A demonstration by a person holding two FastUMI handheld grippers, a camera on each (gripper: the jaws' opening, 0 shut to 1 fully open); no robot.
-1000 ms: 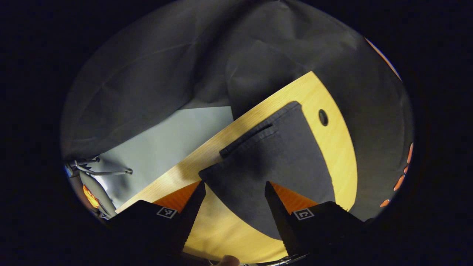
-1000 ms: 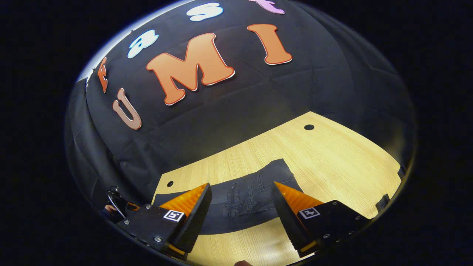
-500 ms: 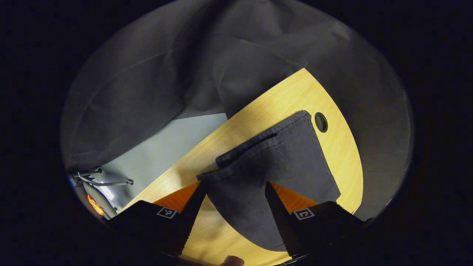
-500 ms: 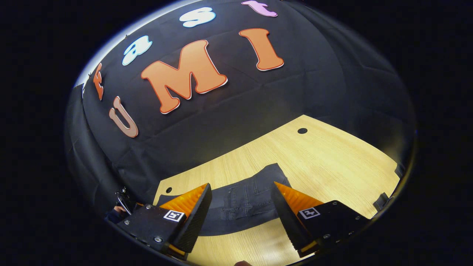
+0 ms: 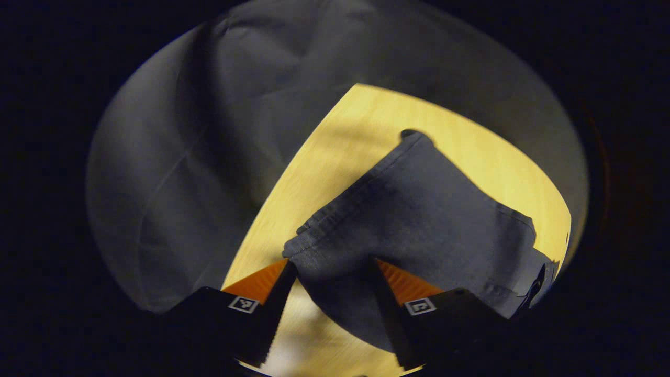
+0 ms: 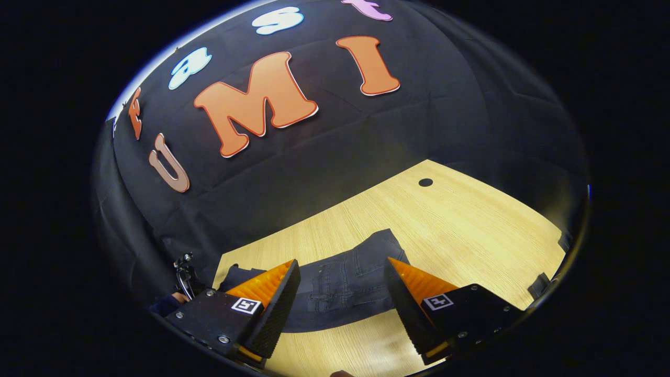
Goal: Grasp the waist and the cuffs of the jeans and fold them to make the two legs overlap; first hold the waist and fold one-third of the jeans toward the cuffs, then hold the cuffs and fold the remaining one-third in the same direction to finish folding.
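From my left claw (image 5: 331,275) view: the jeans (image 5: 419,220) lie on the wooden table (image 5: 366,120). Their long axis runs from the claw diagonally up and to the right across the tabletop. A hemmed edge with visible stitching crosses from just above my left finger up toward the far corner of the fabric. Fabric is dark grey-blue denim, matte, with soft creases. At the right end the cloth bunches and shows a paler inner layer.

Left claw state: fingers spread wide, one on either side of the near denim edge. I cannot tell whether either touches the cloth, and there is no pinch.

From my right claw (image 6: 340,285) view: the jeans (image 6: 345,285) stretch sideways across the table (image 6: 471,230), long axis roughly left to right, with seams and pocket stitching facing up. The right end finishes just above my right finger. The left end passes behind my left finger.

Right claw state: released, fingers wide apart above the denim, gripping nothing.

Room: broad bare wood to the right of and beyond the jeans, with a round hole (image 6: 425,183) well apart from the cloth. The table's far edge meets the black booth wall (image 6: 314,157). In the left claw view, the table's left edge runs close beside the hemmed edge.
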